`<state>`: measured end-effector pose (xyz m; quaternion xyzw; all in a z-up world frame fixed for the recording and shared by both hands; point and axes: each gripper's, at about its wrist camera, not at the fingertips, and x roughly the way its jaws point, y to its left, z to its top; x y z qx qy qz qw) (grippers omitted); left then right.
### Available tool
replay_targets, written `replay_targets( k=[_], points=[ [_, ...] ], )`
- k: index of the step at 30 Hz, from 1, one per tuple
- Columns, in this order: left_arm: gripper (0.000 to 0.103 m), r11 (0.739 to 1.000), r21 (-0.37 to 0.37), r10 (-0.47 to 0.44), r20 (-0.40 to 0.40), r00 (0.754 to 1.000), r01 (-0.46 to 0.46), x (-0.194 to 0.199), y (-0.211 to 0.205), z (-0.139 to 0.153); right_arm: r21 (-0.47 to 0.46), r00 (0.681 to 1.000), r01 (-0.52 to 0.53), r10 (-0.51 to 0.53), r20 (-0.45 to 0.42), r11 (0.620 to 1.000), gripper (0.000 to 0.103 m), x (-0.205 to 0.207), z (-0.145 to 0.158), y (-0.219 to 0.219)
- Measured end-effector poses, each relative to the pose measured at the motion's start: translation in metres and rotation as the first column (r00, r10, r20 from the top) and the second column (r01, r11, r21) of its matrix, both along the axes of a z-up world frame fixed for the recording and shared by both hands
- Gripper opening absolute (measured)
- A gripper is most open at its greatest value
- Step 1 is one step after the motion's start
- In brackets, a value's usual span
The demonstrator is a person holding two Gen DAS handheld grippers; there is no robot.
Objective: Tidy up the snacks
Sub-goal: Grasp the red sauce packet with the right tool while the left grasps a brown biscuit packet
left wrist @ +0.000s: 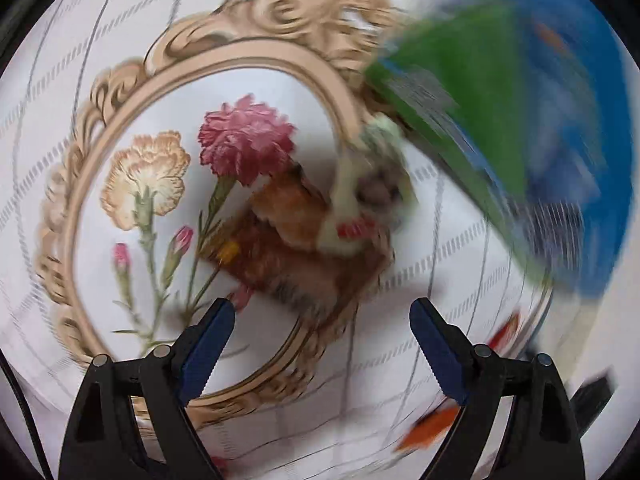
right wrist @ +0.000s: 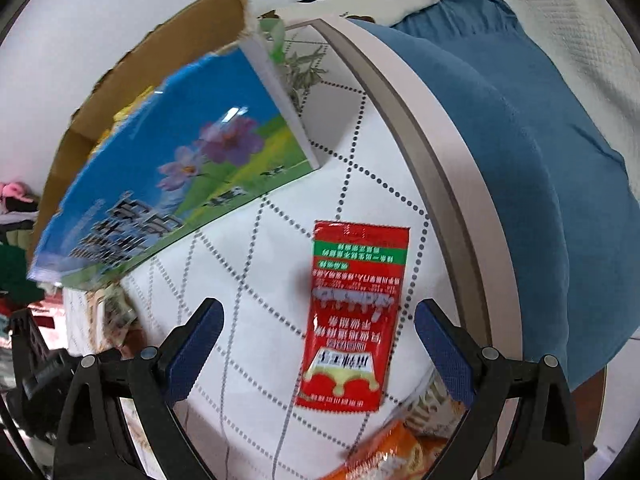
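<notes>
Right wrist view: right gripper [right wrist: 319, 322] jaws wide open, empty, hovering over a red sachet [right wrist: 352, 312] lying flat on the tablecloth [right wrist: 256, 280] between the fingers. Blue carton [right wrist: 168, 184] at 10 o'clock, open top, near the sachet. Orange packet [right wrist: 384, 456] at 6 o'clock, close below.

Left wrist view, heavily blurred: left gripper [left wrist: 322, 328] jaws open, empty; brown snack packet [left wrist: 304, 240] at 12 o'clock.

Risks: a thin flat sachet may slip from closing pads; the tablecloth could get pinched; the orange packet could get nudged; the table edge [right wrist: 452, 184] lies at 3 o'clock.
</notes>
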<state>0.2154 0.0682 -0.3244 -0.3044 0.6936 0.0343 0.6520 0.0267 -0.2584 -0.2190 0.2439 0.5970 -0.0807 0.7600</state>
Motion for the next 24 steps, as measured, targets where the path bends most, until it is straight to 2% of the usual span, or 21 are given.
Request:
replay_targets(
  k=[2, 5, 6, 8, 9, 10, 12, 14, 16, 18, 20, 21, 24],
  points=[
    [0.089, 0.997, -0.006, 0.071, -0.013, 0.997, -0.071, 0.004, 0.003, -0.009, -0.006, 1.000, -0.001, 0.001, -0.013, 1.000, 0.096, 0.005, -0.010, 0.001],
    [0.089, 0.996, 0.046, 0.079, 0.009, 0.997, -0.079, 0.007, 0.001, -0.011, -0.025, 0.999, -0.011, 0.010, -0.044, 1.000, 0.081, 0.011, -0.025, 0.005],
    [0.087, 0.996, 0.073, 0.050, 0.026, 0.998, -0.052, 0.006, -0.002, -0.010, -0.026, 0.998, -0.018, 0.017, -0.061, 0.999, 0.080, 0.011, -0.031, 0.007],
    [0.077, 0.992, 0.126, -0.023, 0.045, 0.999, 0.017, 0.004, -0.007, -0.008, -0.053, 0.997, -0.037, 0.033, -0.076, 0.998, 0.077, 0.010, -0.037, 0.009],
    [0.073, 0.987, 0.147, -0.072, 0.058, 0.996, 0.063, 0.002, -0.011, -0.007, -0.055, 0.996, -0.054, 0.050, -0.080, 0.997, 0.071, 0.009, -0.040, 0.012],
    [0.067, 0.981, 0.165, -0.112, 0.067, 0.991, 0.100, 0.000, -0.014, -0.006, -0.060, 0.994, -0.073, 0.068, -0.082, 0.996, 0.068, 0.008, -0.041, 0.015],
    [0.061, 0.950, 0.229, -0.235, 0.086, 0.968, 0.211, -0.009, -0.023, -0.002, -0.089, 0.989, -0.128, 0.120, -0.087, 0.988, 0.062, 0.004, -0.041, 0.024],
    [0.061, 0.912, 0.285, -0.329, 0.073, 0.942, 0.296, -0.022, -0.028, -0.001, -0.096, 0.980, -0.185, 0.176, -0.094, 0.978, 0.059, -0.001, -0.041, 0.035],
    [0.061, 0.887, 0.304, -0.381, 0.056, 0.923, 0.347, -0.035, -0.026, 0.000, -0.086, 0.967, -0.240, 0.231, -0.104, 0.967, 0.059, -0.008, -0.041, 0.047],
    [0.061, 0.875, 0.302, -0.406, 0.036, 0.913, 0.378, -0.045, -0.022, 0.002, -0.068, 0.949, -0.303, 0.294, -0.115, 0.951, 0.059, -0.016, -0.041, 0.060],
    [0.061, 0.888, 0.273, -0.390, 0.022, 0.921, 0.370, -0.051, -0.017, 0.005, -0.042, 0.930, -0.351, 0.344, -0.127, 0.935, 0.060, -0.024, -0.042, 0.073],
    [0.061, 0.905, 0.248, -0.360, 0.019, 0.933, 0.345, -0.051, -0.012, 0.005, -0.034, 0.927, -0.358, 0.351, -0.132, 0.933, 0.060, -0.027, -0.042, 0.076],
    [0.061, 0.929, 0.231, -0.302, 0.029, 0.953, 0.288, -0.045, -0.005, 0.004, -0.025, 0.930, -0.348, 0.342, -0.132, 0.937, 0.067, -0.028, -0.044, 0.080]
  ],
)
